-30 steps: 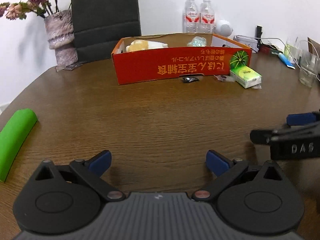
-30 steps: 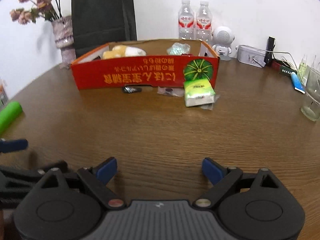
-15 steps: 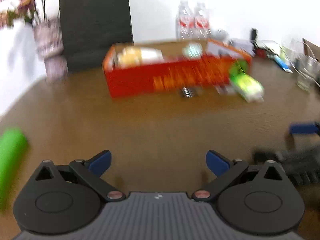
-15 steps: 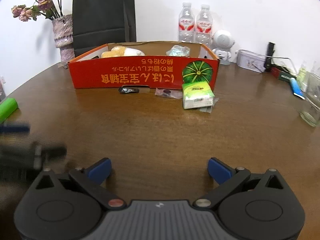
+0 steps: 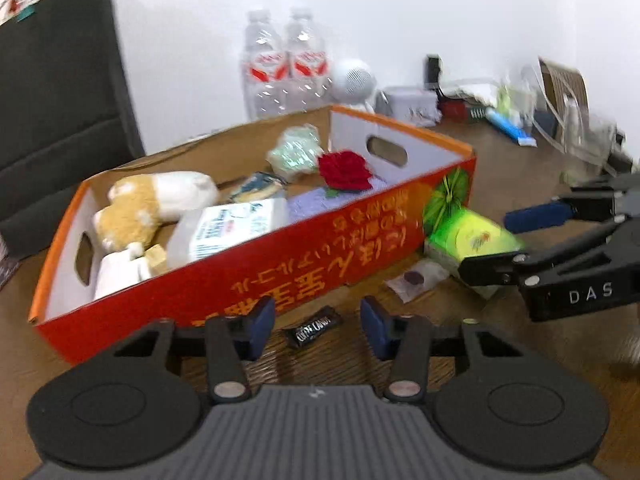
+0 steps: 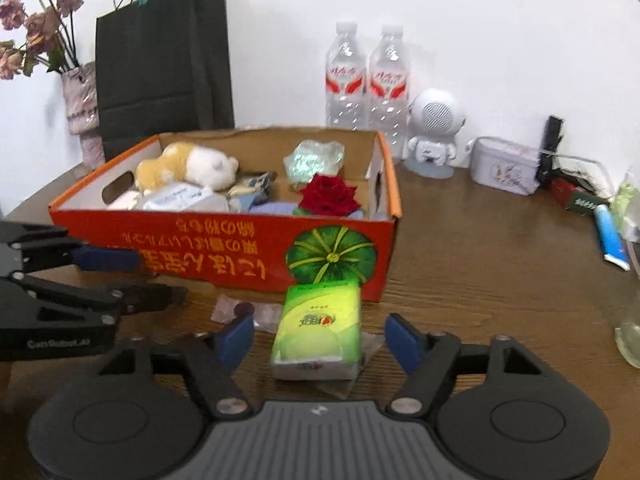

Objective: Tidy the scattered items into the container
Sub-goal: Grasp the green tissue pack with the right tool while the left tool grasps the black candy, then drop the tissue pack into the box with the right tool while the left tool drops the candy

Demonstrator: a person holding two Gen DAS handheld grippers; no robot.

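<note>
Green tissue pack [image 6: 317, 327] lies between parted right fingers [image 6: 404, 338], untouched.

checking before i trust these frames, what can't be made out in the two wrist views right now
- Box bottom: right wrist view, hidden by its front wall and the piled contents.
- Black candy wrapper: left wrist view, print too blurred to read; not visible in the right wrist view.
- Clear packet: right wrist view, partly behind the right gripper finger and the tissue pack.
- Glass: right wrist view, cut off by the edge.
</note>
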